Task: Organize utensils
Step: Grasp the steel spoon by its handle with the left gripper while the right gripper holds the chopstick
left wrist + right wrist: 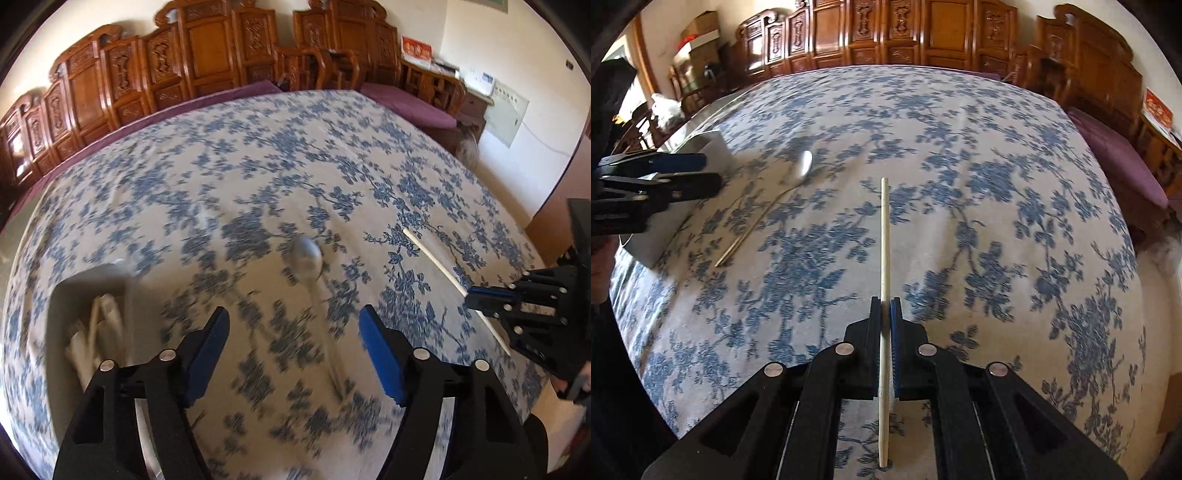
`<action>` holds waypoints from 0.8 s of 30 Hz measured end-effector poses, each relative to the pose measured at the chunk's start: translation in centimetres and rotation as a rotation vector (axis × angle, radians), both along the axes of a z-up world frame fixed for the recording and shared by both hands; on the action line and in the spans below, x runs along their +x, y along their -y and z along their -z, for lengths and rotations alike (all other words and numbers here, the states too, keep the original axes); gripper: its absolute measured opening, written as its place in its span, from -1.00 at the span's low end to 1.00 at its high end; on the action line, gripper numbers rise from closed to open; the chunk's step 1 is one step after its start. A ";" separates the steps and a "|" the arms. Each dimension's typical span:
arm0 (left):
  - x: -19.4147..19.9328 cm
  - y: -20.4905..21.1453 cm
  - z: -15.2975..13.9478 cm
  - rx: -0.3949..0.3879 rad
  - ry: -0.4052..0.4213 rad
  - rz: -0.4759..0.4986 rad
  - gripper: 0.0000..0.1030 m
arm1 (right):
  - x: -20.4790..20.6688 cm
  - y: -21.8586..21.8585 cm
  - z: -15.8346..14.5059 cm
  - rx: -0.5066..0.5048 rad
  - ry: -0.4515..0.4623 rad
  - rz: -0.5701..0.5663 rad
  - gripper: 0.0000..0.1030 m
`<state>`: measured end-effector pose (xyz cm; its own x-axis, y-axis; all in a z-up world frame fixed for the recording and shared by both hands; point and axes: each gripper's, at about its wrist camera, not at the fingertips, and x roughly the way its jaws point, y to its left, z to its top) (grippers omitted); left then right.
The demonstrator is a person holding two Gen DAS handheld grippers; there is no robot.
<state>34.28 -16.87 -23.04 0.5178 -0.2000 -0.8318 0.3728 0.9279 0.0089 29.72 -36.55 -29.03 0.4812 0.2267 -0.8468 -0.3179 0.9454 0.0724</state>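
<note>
My table wears a blue-flowered cloth; on it lie a metal spoon at twelve o'clock of my left gripper's view, and a white box of utensils at nine

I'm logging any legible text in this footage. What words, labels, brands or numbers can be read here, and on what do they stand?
None can be read.
Red card on the far sideboard: has light marks, too small and blurred to read.
Pale sheet on the right wall: faint printing, illegible.
White box beside it: blue marks, illegible.
Left gripper, right gripper, chopstick, spoon, white holder: no lettering visible.
</note>
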 end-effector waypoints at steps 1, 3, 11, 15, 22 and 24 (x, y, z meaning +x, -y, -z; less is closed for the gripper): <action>0.4 0.5 0.2 0.014 -0.002 0.001 0.25 | 0.0 0.2 0.1 0.005 0.000 0.006 -0.88; 1.4 1.4 0.8 0.032 -0.011 0.004 0.21 | -0.1 0.5 0.3 0.012 -0.002 0.015 -0.88; 4.6 3.2 2.8 0.065 -0.052 -0.025 0.05 | -0.3 1.0 0.6 0.050 -0.005 0.026 -0.88; 5.9 3.6 3.9 0.060 -0.100 -0.055 -0.12 | -0.3 1.0 0.5 0.061 -0.004 0.026 -0.88; 6.8 3.8 4.3 0.041 -0.109 -0.092 -0.25 | -0.4 1.2 0.6 0.072 -0.003 0.027 -0.88; 6.8 3.9 4.2 0.036 -0.110 -0.095 -0.48 | -0.4 1.1 0.6 0.073 -0.003 0.028 -0.88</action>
<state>41.04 -20.76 -27.27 0.4386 -0.1233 -0.8902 0.2843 0.9587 0.0073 29.32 -37.66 -29.59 0.4860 0.2740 -0.8299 -0.2907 0.9462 0.1422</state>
